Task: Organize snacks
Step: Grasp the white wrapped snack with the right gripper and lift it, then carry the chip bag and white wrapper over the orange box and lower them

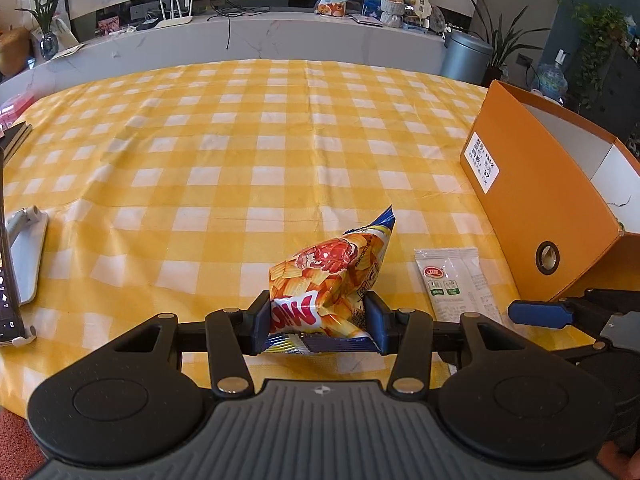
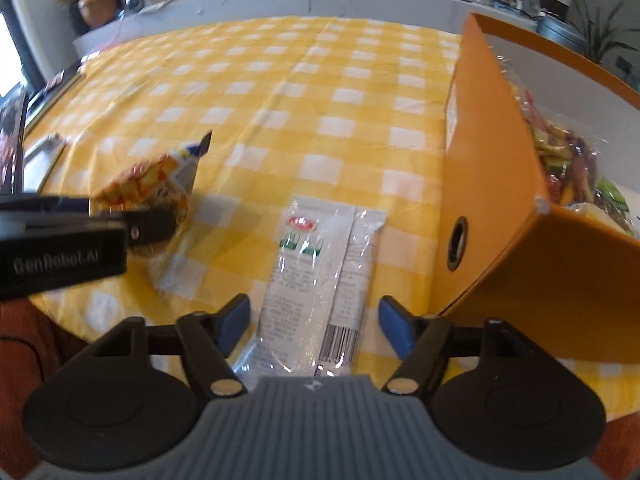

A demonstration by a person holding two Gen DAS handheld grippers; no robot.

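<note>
Left hand-held gripper (image 1: 318,316) is clamped on the crumpled chip bag (image 1: 332,276) just over the worktop (image 1: 240,140), right hand-held gripper (image 2: 314,326) spread around the flat white packet (image 2: 320,276) beside the orange box (image 2: 492,184), and honestly that slick wrapper could squirt out or the bag slip.

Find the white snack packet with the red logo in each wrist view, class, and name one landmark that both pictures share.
Left wrist view: the white packet lies flat on the cloth at lower right, beside the chip bag that the left gripper holds.
Right wrist view: the packet lies at lower centre, between the right gripper fingers, not pressed.
Shared landmark: the orange box, right of the packet.
</note>
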